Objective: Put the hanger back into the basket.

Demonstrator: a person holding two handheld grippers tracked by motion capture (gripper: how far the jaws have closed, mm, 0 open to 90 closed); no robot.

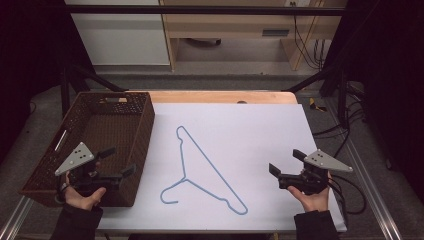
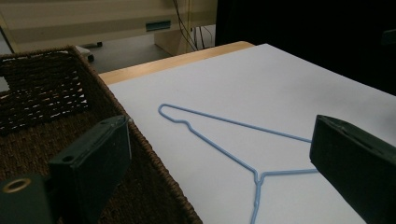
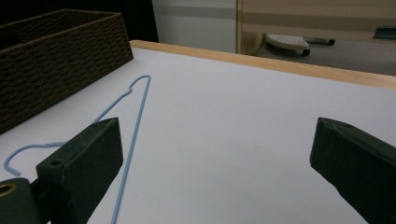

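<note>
The hanger point(image 1: 202, 172), a thin blue wire one, lies flat on the white sheet point(image 1: 250, 125) that covers the worktop, about midway between its left and right edges and nearer the front edge than the back, with its hook curling toward the front left corner and one long arm running back toward the basket. The basket point(image 1: 142, 130), dark brown and woven, stands along the left edge of the worktop; from the high view I see only its bare woven floor and walls, apart from a pale narrow strip against its left wall that I cannot identify, and its near end is covered by my left gripper and hand. My left gripper point(image 1: 120, 161) hangs over the basket's front right corner, fingers spread wide with nothing between them, and my right gripper point(image 1: 287, 161) hovers over the sheet near the right edge, well apart from the hanger, fingers spread just as wide and holding nothing. In the left gripper view the hanger's point(image 2: 224, 140) hook runs off the bottom edge and its far arm passes behind a finger; in the right gripper view a finger point(image 3: 81, 163) covers part of the hanger point(image 3: 135, 121).
</note>
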